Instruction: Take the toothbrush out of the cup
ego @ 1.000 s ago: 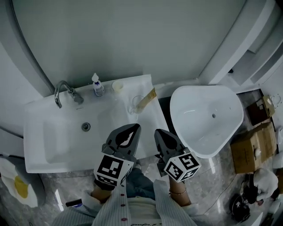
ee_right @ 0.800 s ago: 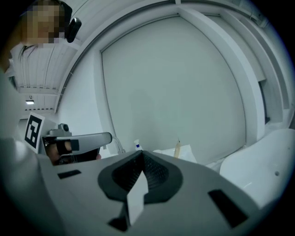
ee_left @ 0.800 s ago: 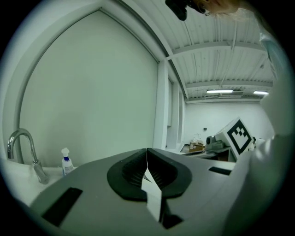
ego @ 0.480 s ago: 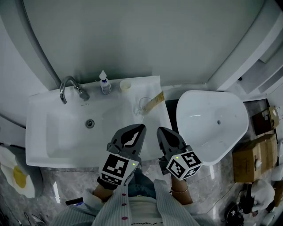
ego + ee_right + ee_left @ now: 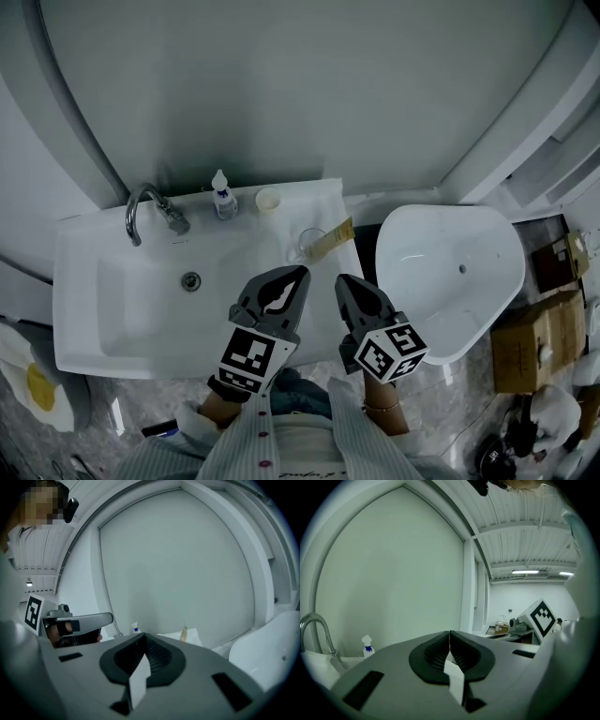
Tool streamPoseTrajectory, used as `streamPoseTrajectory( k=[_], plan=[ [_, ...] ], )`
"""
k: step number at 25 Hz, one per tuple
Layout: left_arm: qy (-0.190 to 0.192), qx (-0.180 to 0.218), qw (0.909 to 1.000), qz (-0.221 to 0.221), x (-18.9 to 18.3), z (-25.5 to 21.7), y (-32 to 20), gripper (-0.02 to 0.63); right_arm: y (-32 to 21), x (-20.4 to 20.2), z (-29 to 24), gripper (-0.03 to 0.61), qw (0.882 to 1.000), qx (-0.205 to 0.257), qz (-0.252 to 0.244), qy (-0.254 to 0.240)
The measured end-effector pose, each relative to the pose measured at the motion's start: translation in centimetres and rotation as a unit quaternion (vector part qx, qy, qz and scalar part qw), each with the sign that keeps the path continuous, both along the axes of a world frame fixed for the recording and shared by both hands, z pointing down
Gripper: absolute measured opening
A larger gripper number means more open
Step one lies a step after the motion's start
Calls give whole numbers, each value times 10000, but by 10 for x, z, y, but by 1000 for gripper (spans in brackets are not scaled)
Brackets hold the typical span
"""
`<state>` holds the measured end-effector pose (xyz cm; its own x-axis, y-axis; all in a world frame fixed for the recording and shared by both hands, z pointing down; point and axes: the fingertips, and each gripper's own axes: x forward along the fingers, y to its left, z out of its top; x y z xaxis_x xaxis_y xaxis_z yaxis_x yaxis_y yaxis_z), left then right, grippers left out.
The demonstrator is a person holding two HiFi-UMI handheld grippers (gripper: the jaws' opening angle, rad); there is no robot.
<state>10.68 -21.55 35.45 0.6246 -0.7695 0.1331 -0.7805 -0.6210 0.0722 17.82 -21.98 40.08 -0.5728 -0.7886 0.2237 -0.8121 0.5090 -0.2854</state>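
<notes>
A clear cup [image 5: 307, 243] stands on the right ledge of the white sink [image 5: 103, 314]. A toothbrush in a tan wrapper [image 5: 335, 238] leans out of the cup to the right. In the right gripper view the toothbrush [image 5: 183, 633] shows small, far ahead of the jaws. My left gripper [image 5: 296, 274] and right gripper [image 5: 344, 282] hover side by side over the sink's near edge, short of the cup. Both are shut with nothing between the jaws, which meet in a thin line in the left gripper view [image 5: 449, 637] and the right gripper view [image 5: 144, 638].
A chrome faucet [image 5: 141, 201], a small blue-capped bottle [image 5: 221, 195] and a small pale cup [image 5: 268, 199] line the sink's back ledge. A white toilet [image 5: 457, 272] stands right of the sink, with cardboard boxes [image 5: 530, 339] beyond it. A curved white wall rises behind.
Both grippers have moved forward together toward the sink's right ledge and stand nearer the cup. Their jaws have stayed shut.
</notes>
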Motion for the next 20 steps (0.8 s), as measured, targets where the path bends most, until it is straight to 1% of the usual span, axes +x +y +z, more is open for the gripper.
streamPoseTrajectory(
  k=[12,20],
  plan=[
    [97,-137,9999,34,-14,13,-21,17,-26,0,15,12,9995,-169,240,110],
    [177,-250,9994,159,-18,28,-28,17,-36,2,35,14,9983,-347,452,140]
  ],
)
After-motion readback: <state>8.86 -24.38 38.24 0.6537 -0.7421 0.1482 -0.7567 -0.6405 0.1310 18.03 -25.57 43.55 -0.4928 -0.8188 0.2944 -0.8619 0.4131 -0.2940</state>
